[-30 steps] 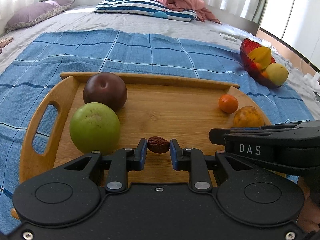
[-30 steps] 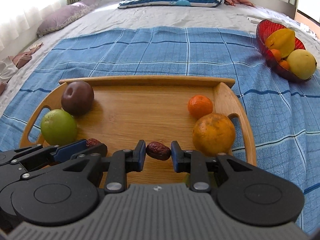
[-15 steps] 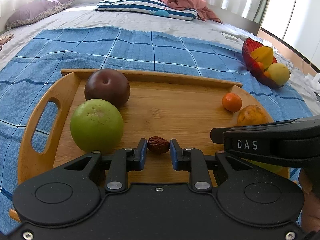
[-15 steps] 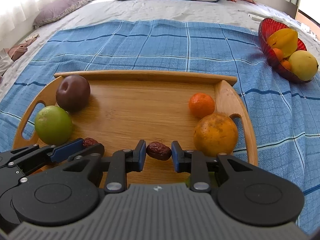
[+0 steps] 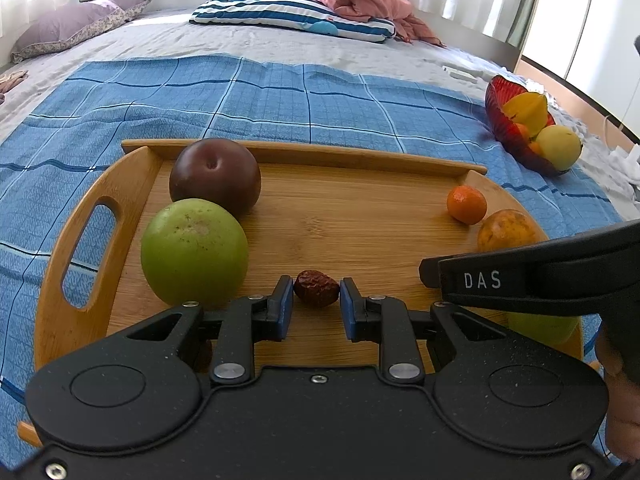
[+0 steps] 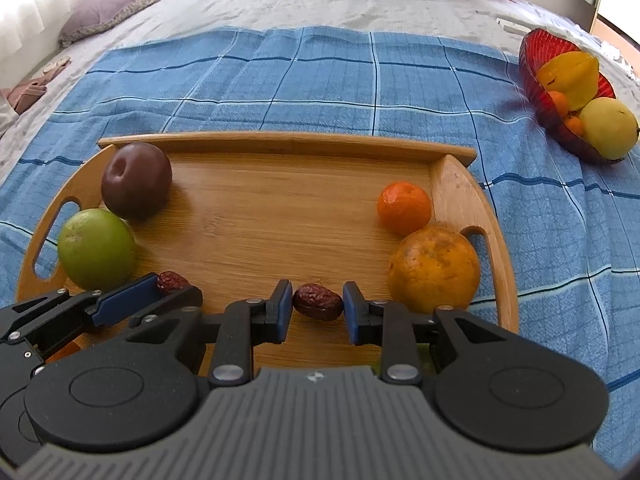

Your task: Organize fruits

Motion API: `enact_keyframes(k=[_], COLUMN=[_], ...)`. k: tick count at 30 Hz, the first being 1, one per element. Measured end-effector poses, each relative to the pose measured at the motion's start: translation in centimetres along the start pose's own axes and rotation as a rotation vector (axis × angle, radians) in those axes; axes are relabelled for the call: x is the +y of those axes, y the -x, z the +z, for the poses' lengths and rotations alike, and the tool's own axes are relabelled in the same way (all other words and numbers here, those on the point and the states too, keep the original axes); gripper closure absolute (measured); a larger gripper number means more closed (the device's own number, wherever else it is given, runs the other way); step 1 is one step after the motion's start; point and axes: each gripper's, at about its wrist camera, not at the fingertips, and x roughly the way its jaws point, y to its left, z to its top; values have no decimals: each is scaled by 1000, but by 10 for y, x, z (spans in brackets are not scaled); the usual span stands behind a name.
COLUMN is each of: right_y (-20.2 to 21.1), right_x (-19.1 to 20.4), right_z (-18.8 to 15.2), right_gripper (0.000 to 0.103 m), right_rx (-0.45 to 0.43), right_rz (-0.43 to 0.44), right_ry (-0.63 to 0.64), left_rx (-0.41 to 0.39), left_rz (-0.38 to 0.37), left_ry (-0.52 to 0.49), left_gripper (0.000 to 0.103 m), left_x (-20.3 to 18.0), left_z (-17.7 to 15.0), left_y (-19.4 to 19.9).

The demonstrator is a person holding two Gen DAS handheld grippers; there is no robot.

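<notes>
Two wrinkled dried dates, judged light and firm, are pinched endwise across their middles: one date (image 5: 316, 288) by the left gripper (image 5: 316, 306), the other date (image 6: 318, 302) by the right gripper (image 6: 317, 308).

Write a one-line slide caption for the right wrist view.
Right gripper holds a red date over a wooden tray; left gripper holds another beside it.
</notes>
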Motion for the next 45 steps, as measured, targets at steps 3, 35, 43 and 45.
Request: enact_keyframes(k=[3, 35, 43, 45], right_y=[-1, 72, 92, 97], right_x=[0, -18, -29, -31], right_z=[1, -26, -56, -64], right_gripper=[65, 28, 14, 13], right_rx=[7, -252, -369, -392], right_rz=[2, 33, 41, 45], right_ry=[-4, -34, -59, -66], left_rx=[-1, -149, -195, -204], left_rz=[3, 7, 26, 29], left_ry=[-2, -55, -69, -72], left_gripper=[80, 8, 1, 1], left_x=[0, -4, 5, 6], left_z=[0, -5, -19, -23], left_y=[0, 69, 98, 103])
